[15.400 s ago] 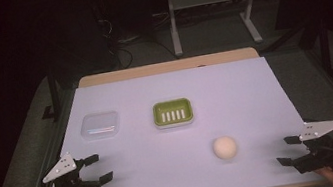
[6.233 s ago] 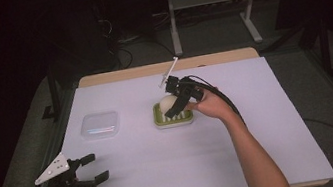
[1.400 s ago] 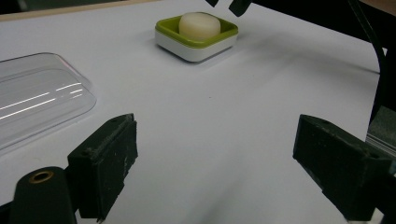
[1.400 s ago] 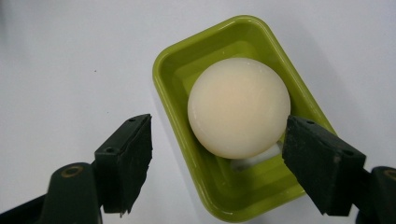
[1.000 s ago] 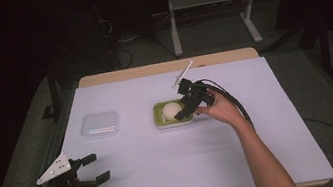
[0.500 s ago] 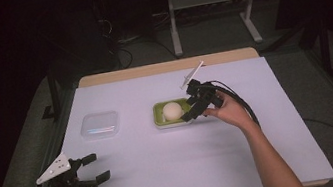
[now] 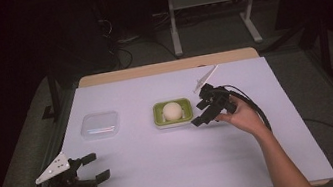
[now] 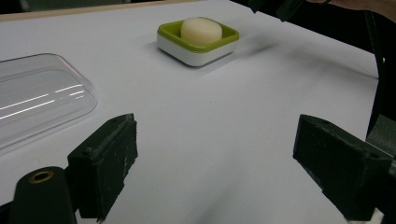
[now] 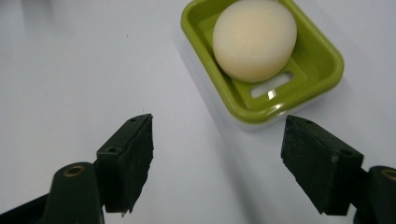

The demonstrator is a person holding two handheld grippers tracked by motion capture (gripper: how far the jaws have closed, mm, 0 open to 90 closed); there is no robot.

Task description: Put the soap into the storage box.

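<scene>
1. Closest to me, my left gripper (image 7: pixel 90 169) sits at the near left corner of the table (image 7: pixel 276 157), held low over the white cover with its jaws spread wide and nothing between them. In the left gripper view (image 8: pixel 215 177) the two black jaws frame bare white surface.
2. Just beyond it, to the left, lies the clear plastic lid (image 7: pixel 100 124), flat on the table and well apart from both grippers. Its rounded edge shows at the left of the left gripper view (image 8: pixel 42 100).
3. Farther in, near the middle of the table, stands the green soap dish (image 7: pixel 157 117) with a white base. The round, cream-coloured soap (image 7: pixel 173 110) rests inside it, on the slotted floor of the dish.
4. My right gripper (image 7: pixel 199 112) hangs just to the right of the dish, jaws pointing toward it and parted wide, holding nothing. In the right gripper view (image 9: pixel 217 163) the jaws stand apart on either side of the dish's near corner (image 9: pixel 261 109), clear of the soap (image 9: pixel 254 39).
5. My right hand (image 7: pixel 244 116) holds that gripper from the right side, with its cable looping back along the forearm.
6. Beyond the far edge of the table is dark floor with a metal stand (image 7: pixel 210 0).
</scene>
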